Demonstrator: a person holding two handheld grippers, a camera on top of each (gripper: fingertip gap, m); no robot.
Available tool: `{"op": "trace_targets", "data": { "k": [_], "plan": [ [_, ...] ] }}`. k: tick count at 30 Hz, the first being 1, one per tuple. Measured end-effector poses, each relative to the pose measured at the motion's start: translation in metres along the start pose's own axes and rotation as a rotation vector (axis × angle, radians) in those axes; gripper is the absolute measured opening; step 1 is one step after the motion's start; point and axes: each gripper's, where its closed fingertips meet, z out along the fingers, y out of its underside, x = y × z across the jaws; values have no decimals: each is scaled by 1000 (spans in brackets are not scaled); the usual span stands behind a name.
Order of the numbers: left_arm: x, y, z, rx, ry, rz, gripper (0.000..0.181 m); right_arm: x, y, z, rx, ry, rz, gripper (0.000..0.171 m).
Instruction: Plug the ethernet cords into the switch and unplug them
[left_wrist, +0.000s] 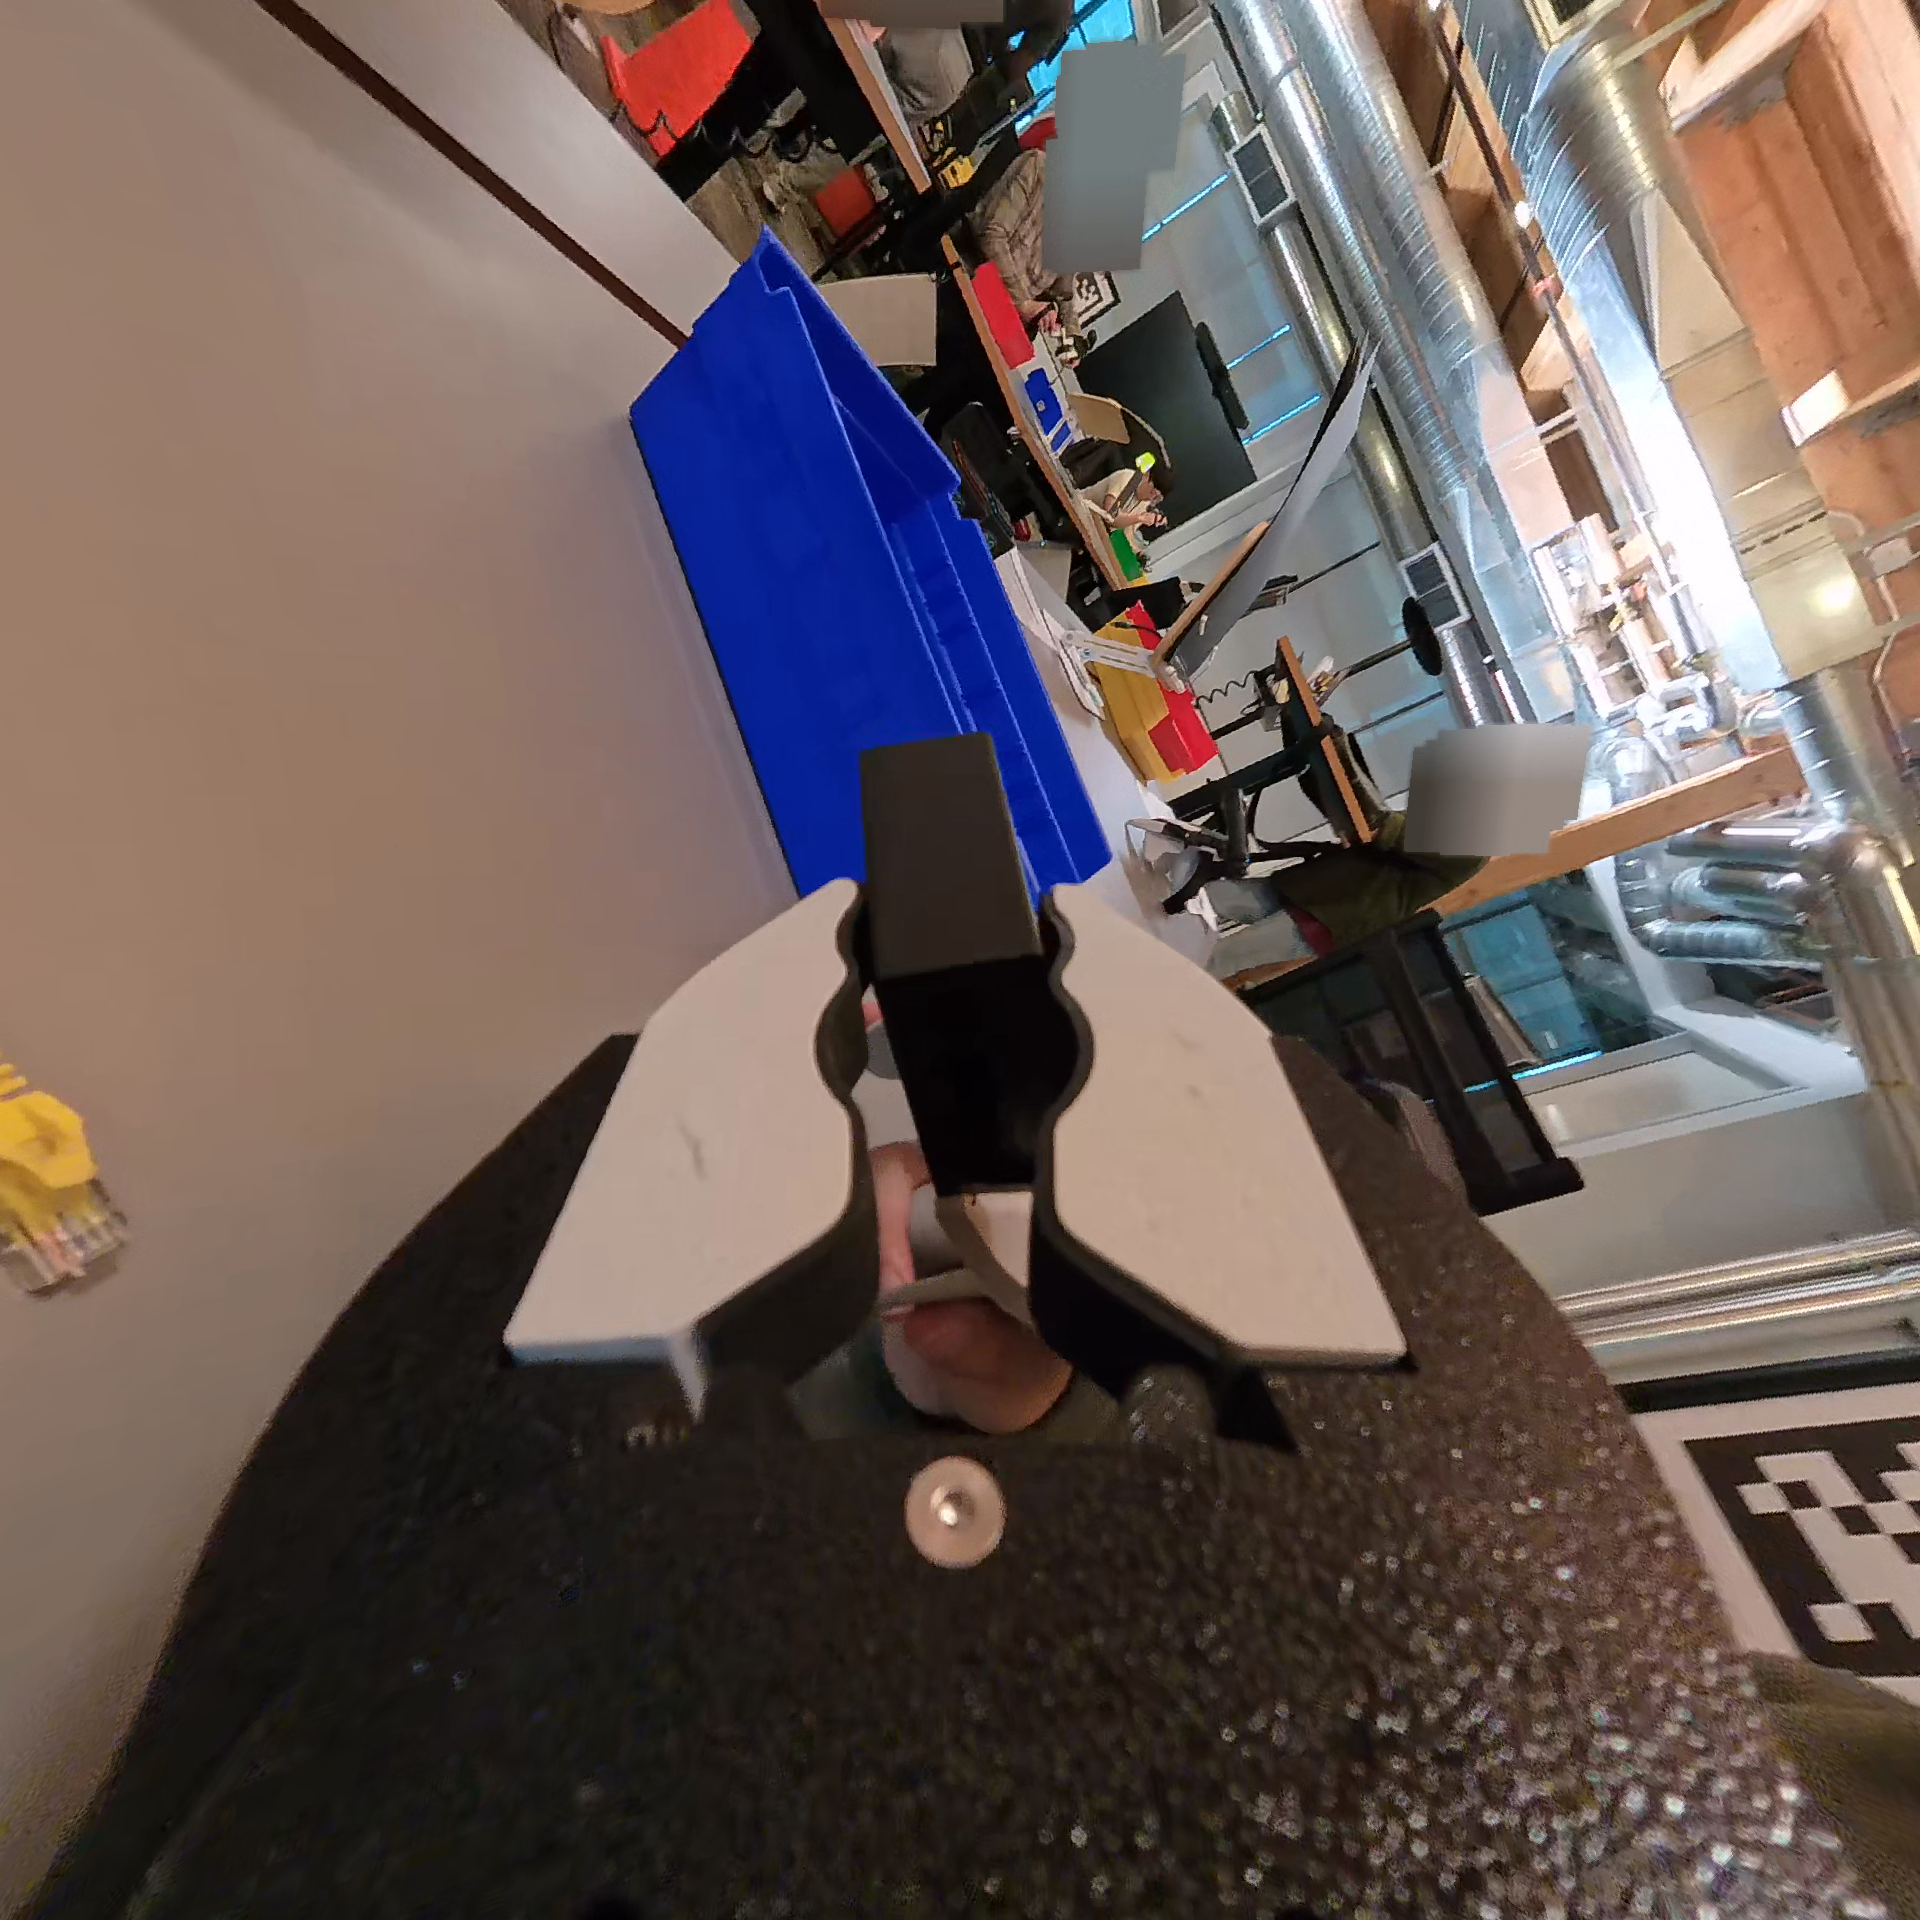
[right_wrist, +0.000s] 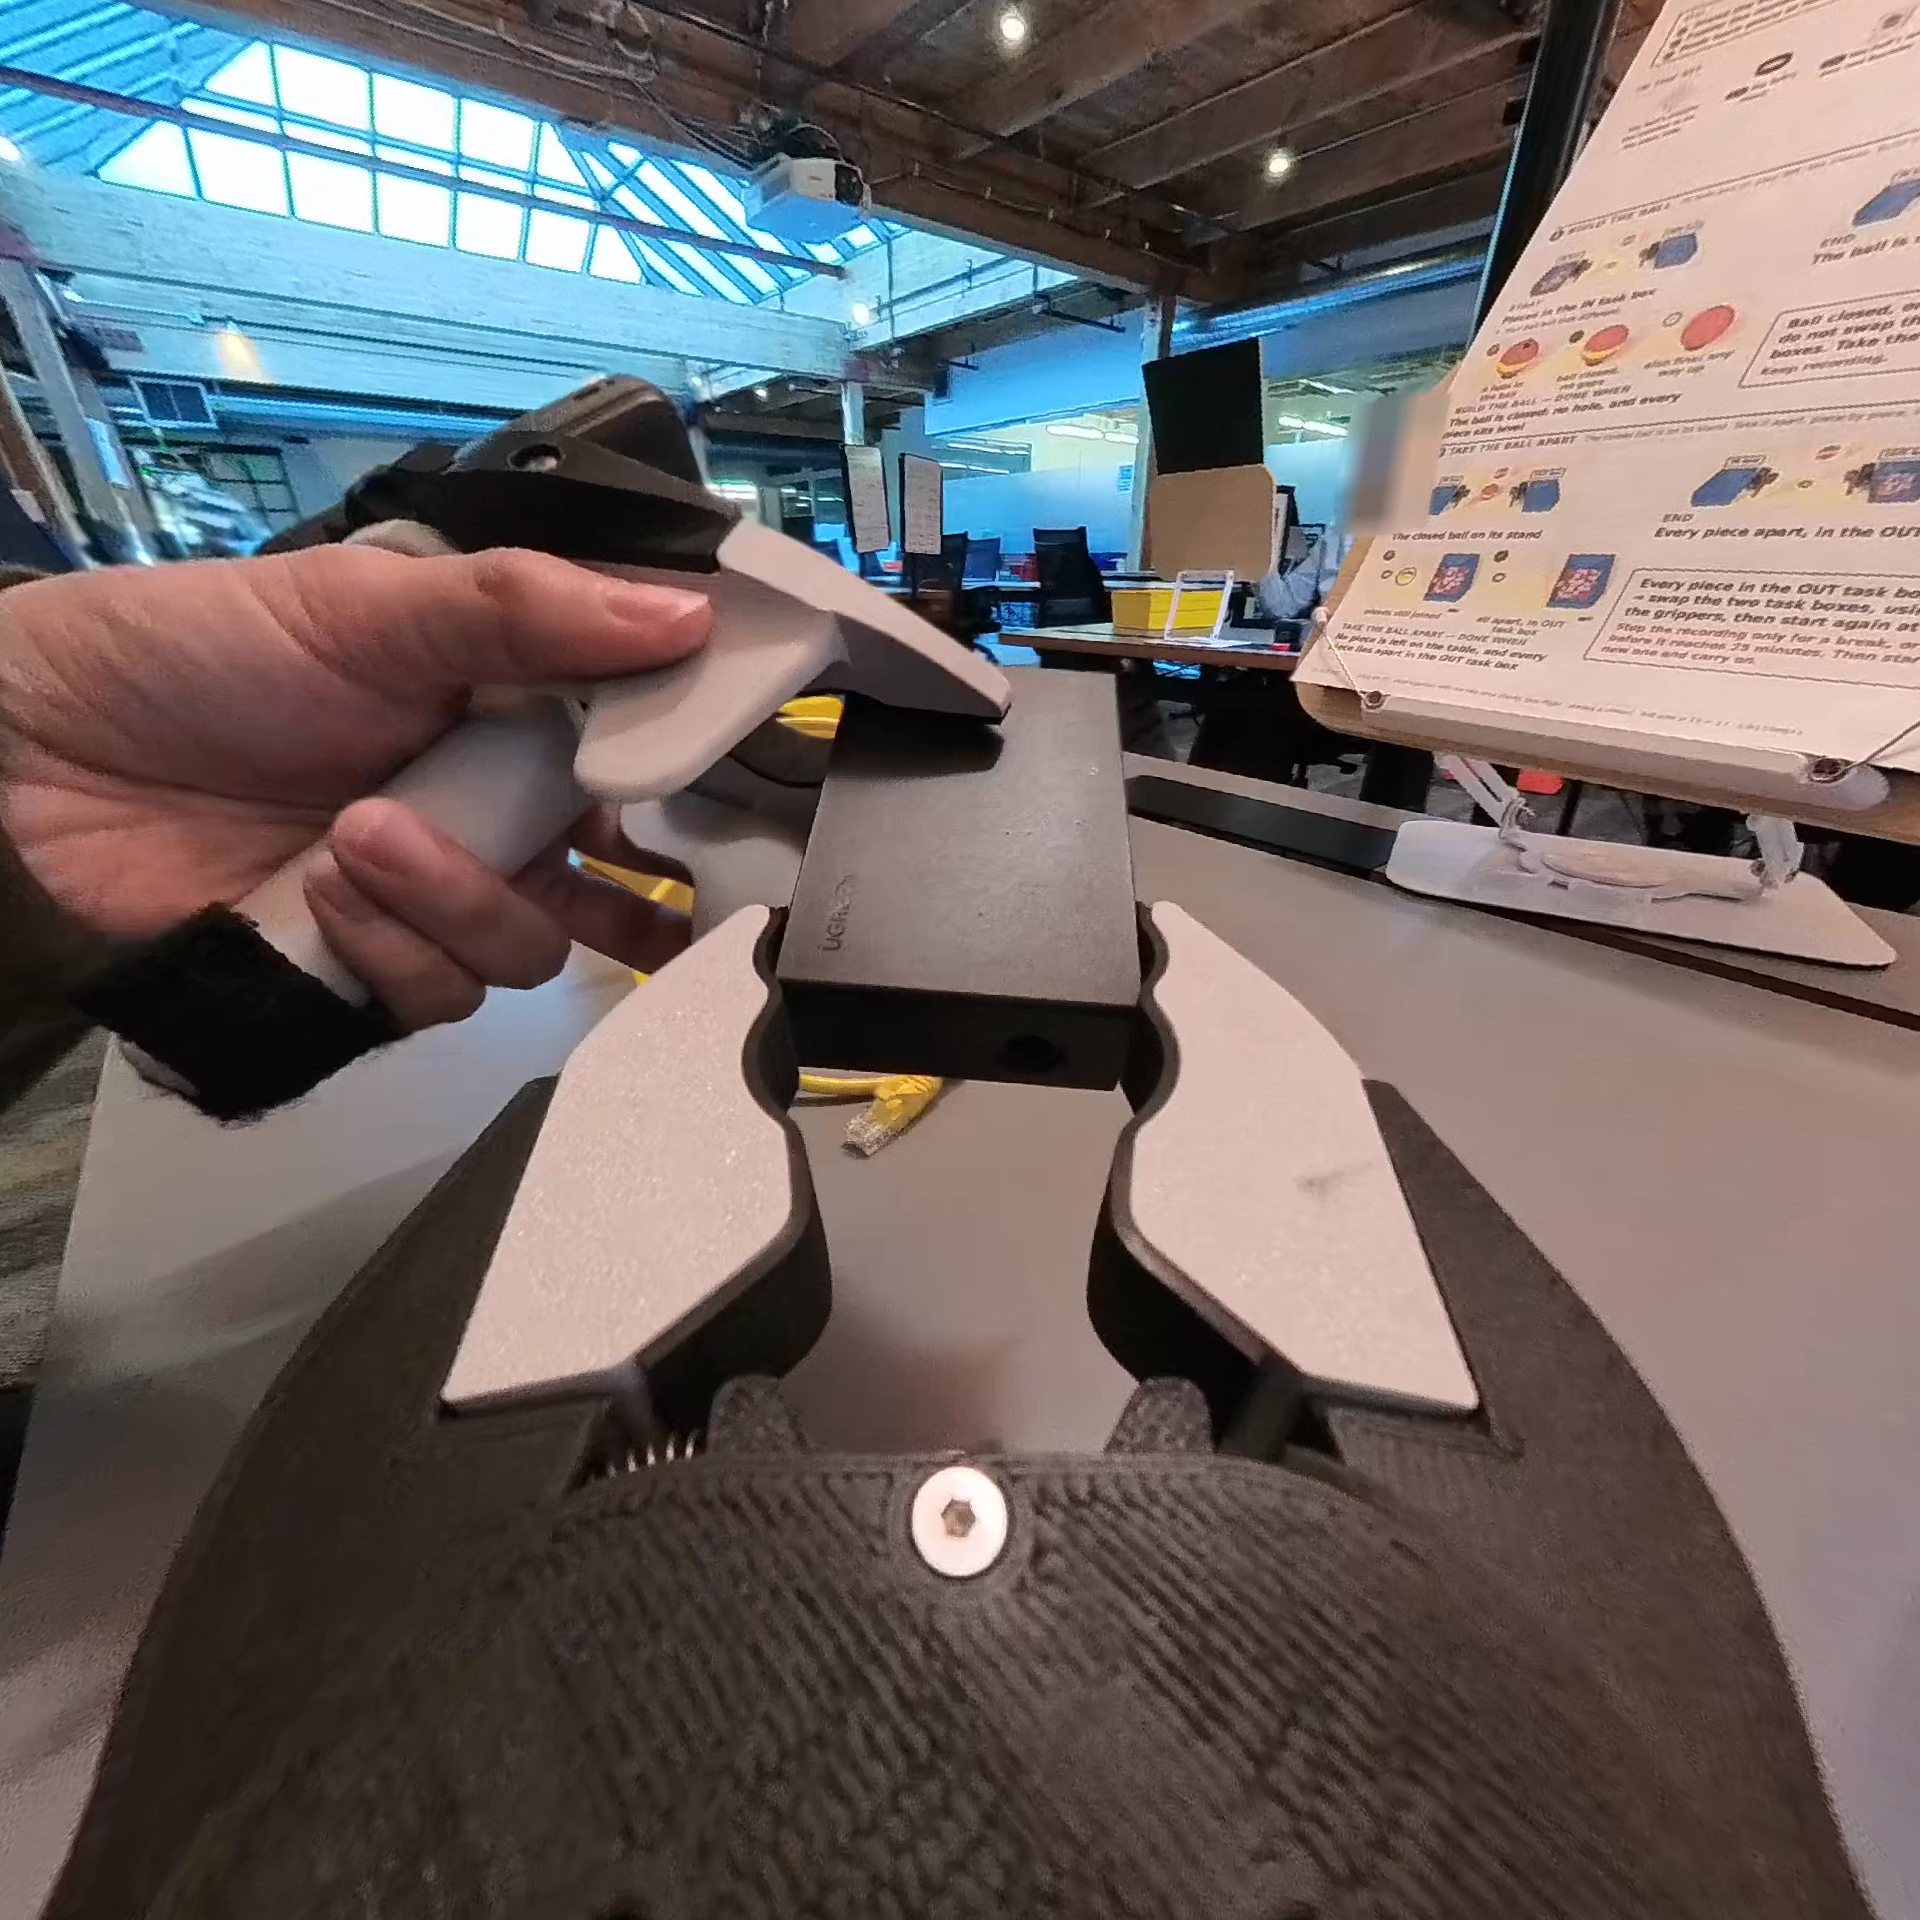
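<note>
My left wrist camera was rolled sideways, so the bench (left_wrist: 312, 623) stood like a wall at left, and it looked close along its gripper (left_wrist: 951, 935) toward a blue bin (left_wrist: 831, 582). My right wrist camera sat level and close, facing across the bench into the room. Both views shared the black switch (right_wrist: 966, 883), each from an opposite end.

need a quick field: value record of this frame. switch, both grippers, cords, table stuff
switch: black box, lifted off the grey table, held at both ends
right gripper: shut on the near end of the switch
left gripper: shut on the far end, turned sideways to the right one
left hand: around the left gripper's handle
cords: yellow ethernet plug loose on the table under the switch; none seen plugged in
other: blue bin on the table; instruction sheet on a stand to the right
</note>
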Motion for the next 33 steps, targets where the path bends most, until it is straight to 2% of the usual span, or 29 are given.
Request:
{"op": "trace_targets", "data": {
  "k": [4,7,8,11,14,18,23,28,31,33],
  "plan": [
    [0,0,-3,2,-34,130,39,3,-3,-3,26,-1,24,62],
    [-6,-2,-10,-5,-143,279,70,9,-6,-6,54,11,68,62],
    [-8,-3,-15,-7,-182,331,75,13,-8,-8,70,23,94,62],
    [-7,-20,-45,67,-265,479,73,19,-9,-11,90,20,148,62],
    [-20,-52,-97,96,-419,694,60,13,-8,-9,77,-9,124,62],
    [-46,-88,-161,-154,-609,1136,58,9,-8,-8,66,-26,106,62],
    [-85,-104,-212,-692,-679,1623,60,12,-8,-7,77,-32,134,62],
    [-119,-111,-217,-1037,-743,2087,68,12,-8,-6,75,-39,137,62],
    [-128,-110,-203,-1070,-645,2438,68,9,-7,-5,67,-45,108,62],
    [-130,-105,-197,-1081,-556,2565,65,5,-7,-5,64,-53,89,62]
  ]
}}
